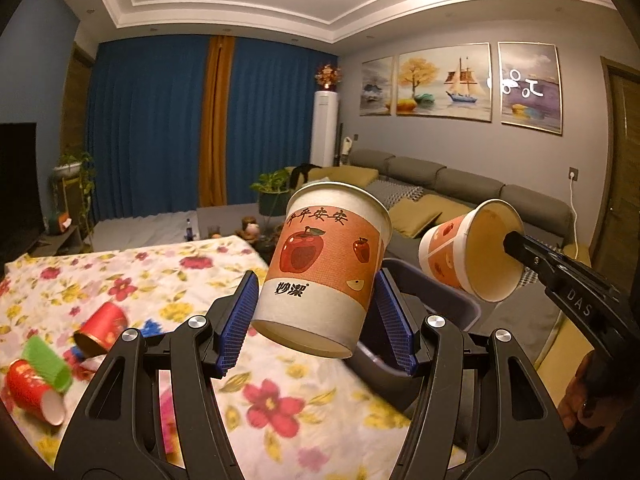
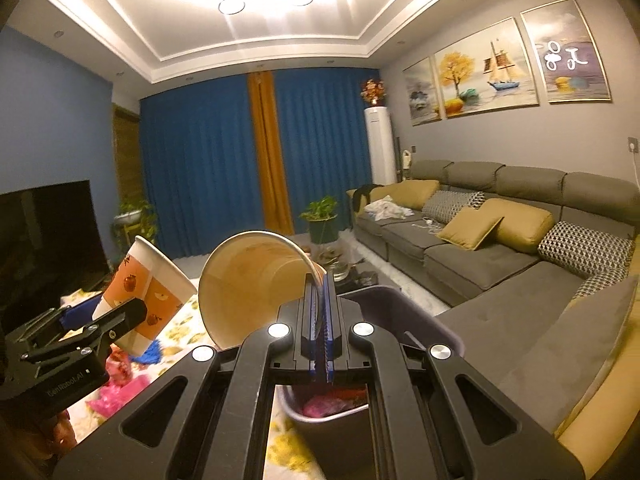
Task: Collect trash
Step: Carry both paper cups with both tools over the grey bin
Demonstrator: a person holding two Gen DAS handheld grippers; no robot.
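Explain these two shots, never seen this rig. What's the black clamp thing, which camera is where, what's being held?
No robot arm here: a person holds a handheld two-finger gripper in each hand, each with a fisheye camera that looks forward along its fingers.

In the left wrist view, the left gripper is shut on an apple-print paper cup, its blue pads against the cup's sides. The right gripper comes in from the right with a second paper cup, pinching its rim.

In the right wrist view, the right gripper's pads clamp that rim, cup mouth toward the camera. Below it is a dark trash bin with some pink and red trash inside.

The floral tablecloth has more trash on it: two red cups lying on their sides and a green corrugated sleeve.
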